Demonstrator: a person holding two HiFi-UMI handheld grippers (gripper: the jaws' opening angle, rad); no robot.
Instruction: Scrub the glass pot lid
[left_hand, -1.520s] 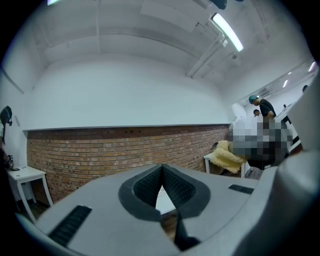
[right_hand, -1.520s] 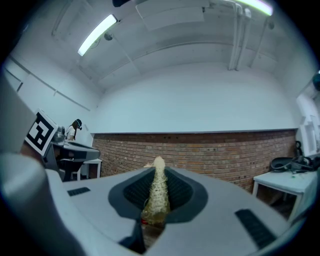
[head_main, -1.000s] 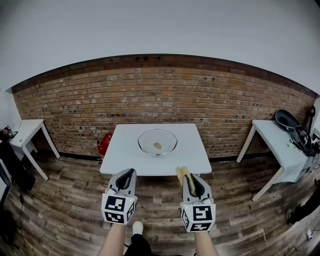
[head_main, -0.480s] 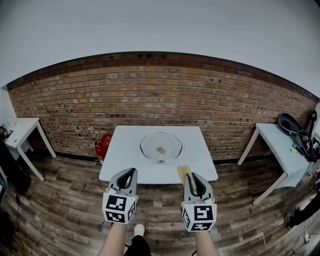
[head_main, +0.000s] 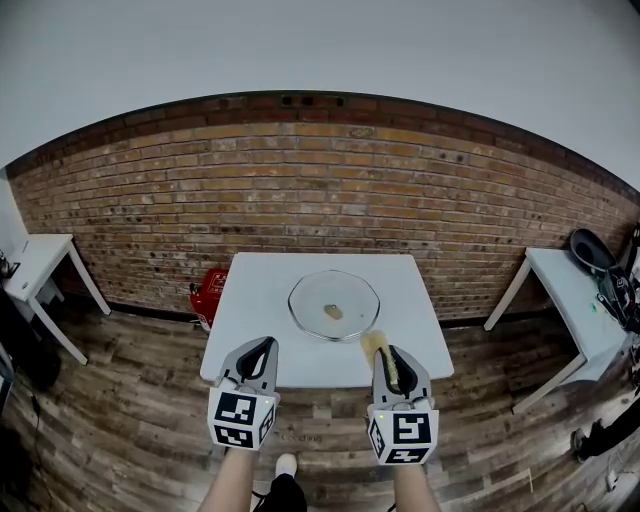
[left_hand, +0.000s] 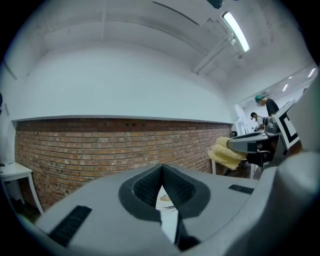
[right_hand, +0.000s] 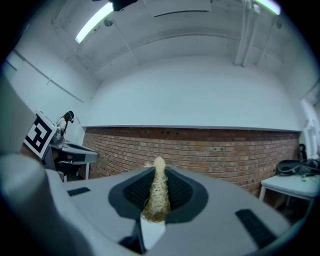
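Glass pot lid (head_main: 322, 294) ahead of right claw (head_main: 393, 356)

A red-brick wall (head_main: 320, 190) fills the room's lower half, with plain white wall (head_main: 320, 50) above. The floor (head_main: 120, 430) is grey-brown wood planks. A white table (head_main: 255, 320) stands before the brick, flanked by two white side tables, left (head_main: 38, 258) and right (head_main: 570, 300). A tube light (left_hand: 236, 31) glows overhead.

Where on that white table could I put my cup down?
Widest bare patch: the white table's left part, between its left edge and the glass pot lid. A narrower strip runs along the right edge. Crowded at the lid's front right, where the right claw holds a yellow scrub pad.
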